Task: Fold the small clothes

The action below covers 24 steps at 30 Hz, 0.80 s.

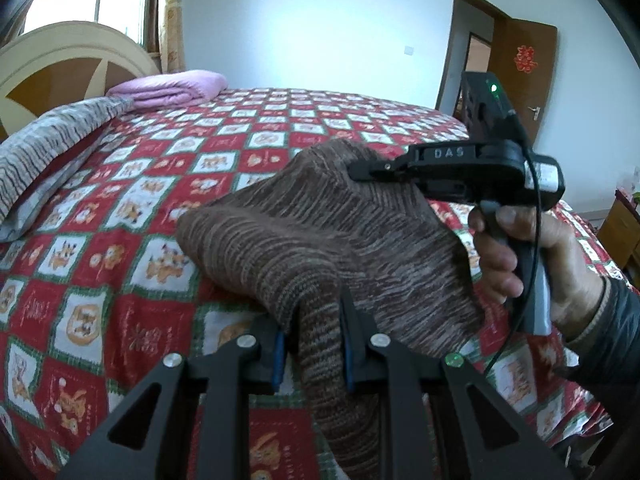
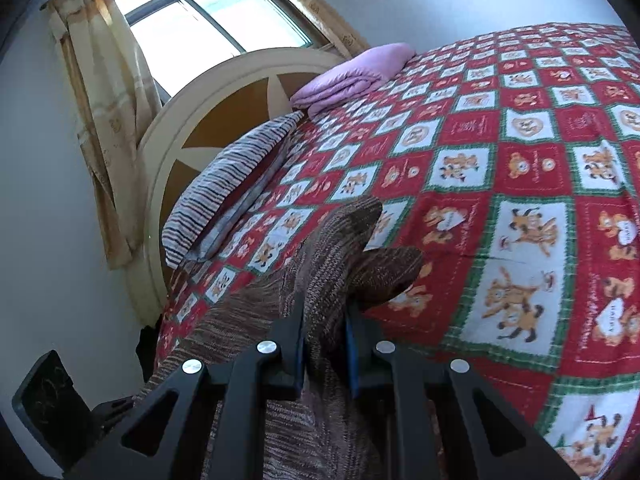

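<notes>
Over bed (image 1: 120, 184): both tools clamp brown knit (image 1: 320, 240); only L cam shows R hand (image 1: 536, 264).

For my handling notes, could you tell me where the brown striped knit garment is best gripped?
Along its top edge, from the near side. The brown striped knit garment hangs by that edge between the left gripper and right gripper, both shut on it, its body draping toward the red checked bedspread.

A home bedroom is shown: a bed (image 1: 120, 240) covered by a red patchwork quilt, a curved headboard (image 2: 224, 120), a curtained window (image 2: 208, 20) and a wooden door (image 1: 524, 68).
</notes>
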Each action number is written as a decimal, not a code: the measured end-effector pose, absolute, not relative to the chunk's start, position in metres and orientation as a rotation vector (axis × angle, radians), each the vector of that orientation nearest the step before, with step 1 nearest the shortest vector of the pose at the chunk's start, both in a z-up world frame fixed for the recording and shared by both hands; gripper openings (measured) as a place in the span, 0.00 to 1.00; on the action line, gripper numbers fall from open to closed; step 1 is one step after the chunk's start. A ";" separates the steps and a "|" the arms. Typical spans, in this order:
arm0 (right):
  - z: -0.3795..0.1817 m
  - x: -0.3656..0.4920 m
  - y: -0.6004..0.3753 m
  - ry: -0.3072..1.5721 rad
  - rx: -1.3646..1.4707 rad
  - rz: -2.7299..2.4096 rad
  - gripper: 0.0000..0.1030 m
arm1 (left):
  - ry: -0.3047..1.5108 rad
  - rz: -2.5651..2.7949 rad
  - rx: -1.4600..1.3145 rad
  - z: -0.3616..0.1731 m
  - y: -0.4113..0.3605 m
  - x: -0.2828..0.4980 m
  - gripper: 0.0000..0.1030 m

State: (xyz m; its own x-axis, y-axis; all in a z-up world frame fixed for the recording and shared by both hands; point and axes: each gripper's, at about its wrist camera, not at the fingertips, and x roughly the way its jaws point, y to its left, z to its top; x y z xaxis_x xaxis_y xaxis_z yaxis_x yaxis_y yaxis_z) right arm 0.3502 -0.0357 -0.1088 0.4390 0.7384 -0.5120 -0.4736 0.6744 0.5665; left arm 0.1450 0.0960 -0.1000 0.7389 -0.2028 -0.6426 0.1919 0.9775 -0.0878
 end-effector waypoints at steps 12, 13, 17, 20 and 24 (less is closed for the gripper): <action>-0.125 0.358 -0.022 0.861 0.359 0.778 0.15 | 0.741 -0.190 0.006 -0.120 0.104 0.140 0.22; -0.126 0.359 -0.022 0.866 0.359 0.775 0.15 | 0.746 -0.190 0.005 -0.124 0.105 0.141 0.22; -0.131 0.362 -0.022 0.875 0.358 0.761 0.15 | 0.769 -0.182 -0.003 -0.135 0.109 0.142 0.22; -0.134 0.363 -0.022 0.879 0.361 0.752 0.16 | 0.783 -0.179 -0.008 -0.141 0.110 0.144 0.25; -0.141 0.366 -0.025 0.893 0.368 0.734 0.15 | 0.792 -0.173 -0.009 -0.144 0.110 0.146 0.31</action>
State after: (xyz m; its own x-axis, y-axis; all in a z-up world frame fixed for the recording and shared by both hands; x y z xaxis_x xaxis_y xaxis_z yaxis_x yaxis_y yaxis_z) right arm 0.3656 -0.0248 -0.1414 0.4099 0.7118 -0.5704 -0.4215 0.7024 0.5736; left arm 0.1462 0.1100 -0.1441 0.6892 -0.1578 -0.7072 0.1511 0.9858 -0.0728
